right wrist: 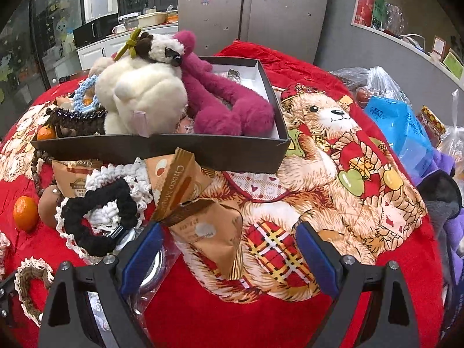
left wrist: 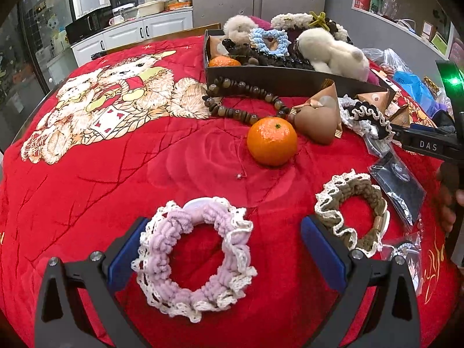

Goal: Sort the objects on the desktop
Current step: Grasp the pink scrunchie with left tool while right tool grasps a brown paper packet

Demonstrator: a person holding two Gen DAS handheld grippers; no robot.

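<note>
The box [left wrist: 278, 79] is the landmark on the blanket-covered bench [left wrist: 87, 188]: in it lie plush toys [right wrist: 145, 98], a small scrunchie [left wrist: 268, 39] and a tangerine [left wrist: 224, 62] at its left end. Just before its front wall a bead string [left wrist: 246, 98] runs along the cloth, with a second tangerine [left wrist: 272, 140] and a snack packet [left wrist: 317, 119] nearer still — a frilled scrunchie [left wrist: 365, 116] to the right of that packet. Farthest before the box lie two more scrunchies, one [left wrist: 197, 261] between the left hand-held gripper's [left wrist: 229, 264] fingers, the other [left wrist: 352, 220] to its right.
</note>
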